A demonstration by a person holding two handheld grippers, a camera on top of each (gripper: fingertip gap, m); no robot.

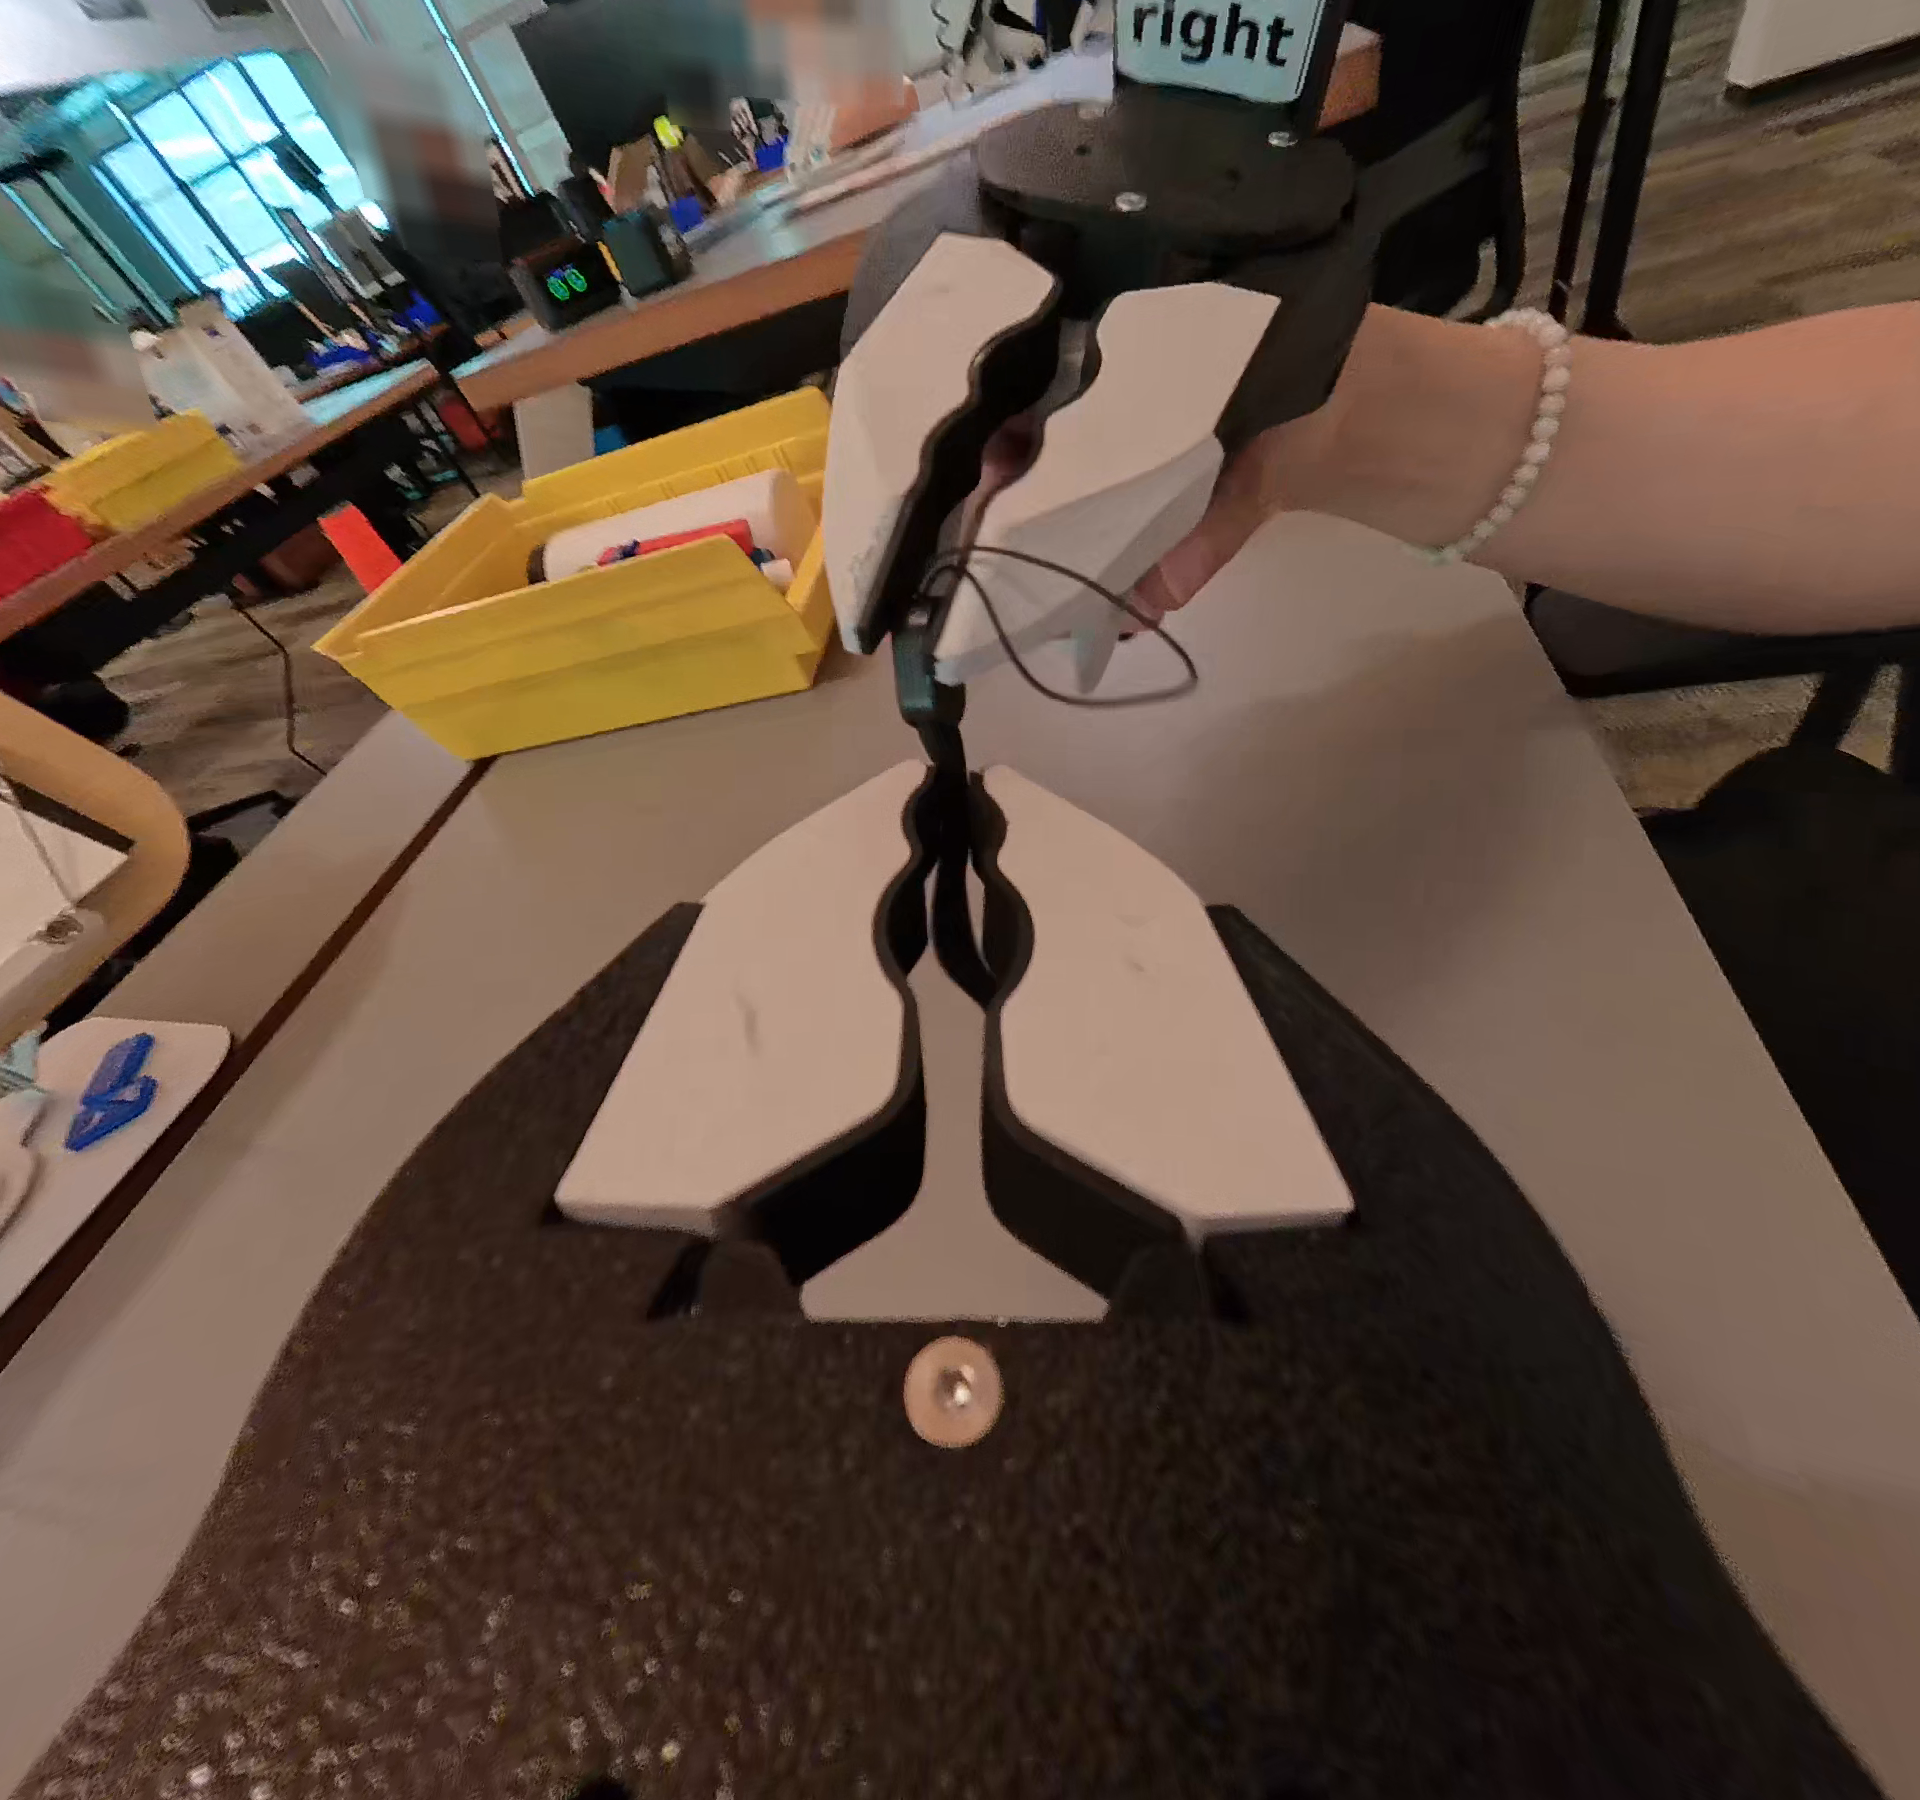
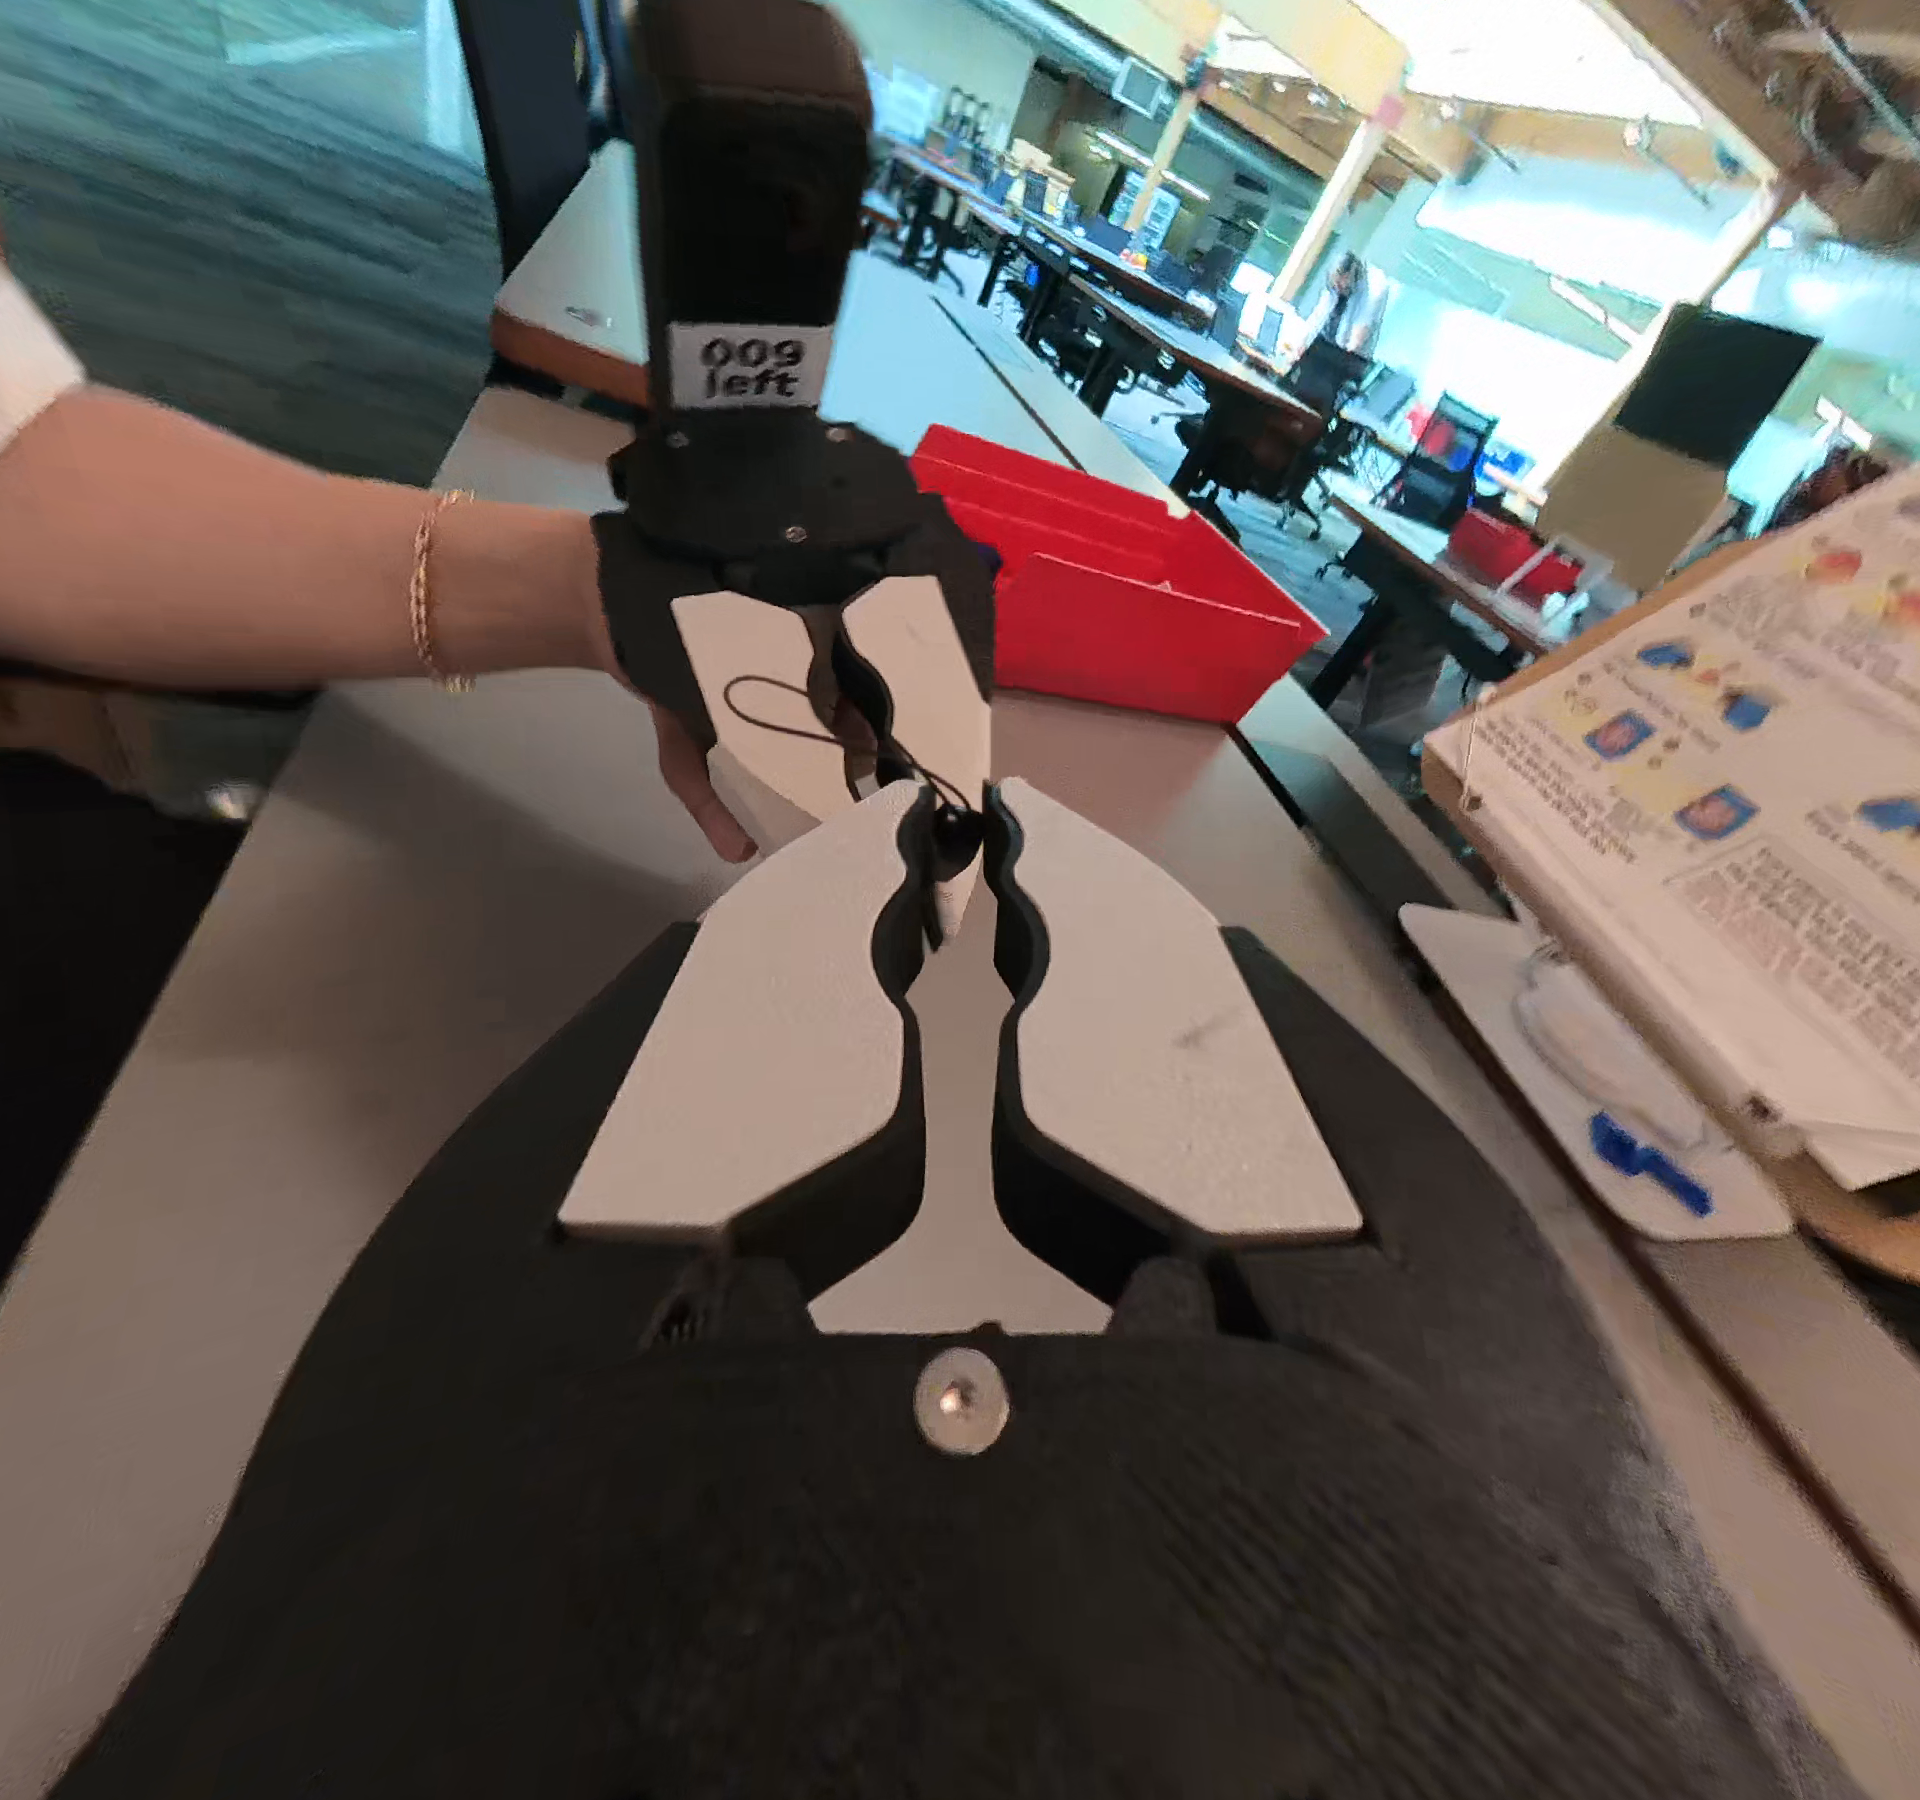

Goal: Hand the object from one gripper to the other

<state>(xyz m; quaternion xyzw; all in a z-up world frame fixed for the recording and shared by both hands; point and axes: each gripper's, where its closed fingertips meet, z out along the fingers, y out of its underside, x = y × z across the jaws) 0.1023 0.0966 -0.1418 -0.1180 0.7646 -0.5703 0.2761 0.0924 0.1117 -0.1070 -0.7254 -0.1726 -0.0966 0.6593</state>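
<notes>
A black strap (image 1: 951,877) with a dark plastic end piece (image 1: 920,680) and a thin black cord loop (image 1: 1091,649) hangs in the air between both grippers over the grey table (image 1: 1403,867). My left gripper (image 1: 956,774) is shut on the strap's lower part. My right gripper (image 1: 904,654) comes from above, held by a hand, with its tips closed on the end piece. In the right wrist view my right gripper (image 2: 956,794) pinches the black piece (image 2: 951,836). The left gripper (image 2: 868,763) faces it closely, with the cord loop (image 2: 769,701) in front of it.
A yellow bin (image 1: 582,649) holding a white bottle and small items sits at the table's far left. A red bin (image 2: 1122,607) stands behind the left gripper. A board with printed sheets (image 2: 1714,763) and a blue clip (image 2: 1652,1158) lie on the right. Office desks and chairs stand beyond. Less than 4 cm separates the two grippers' tips.
</notes>
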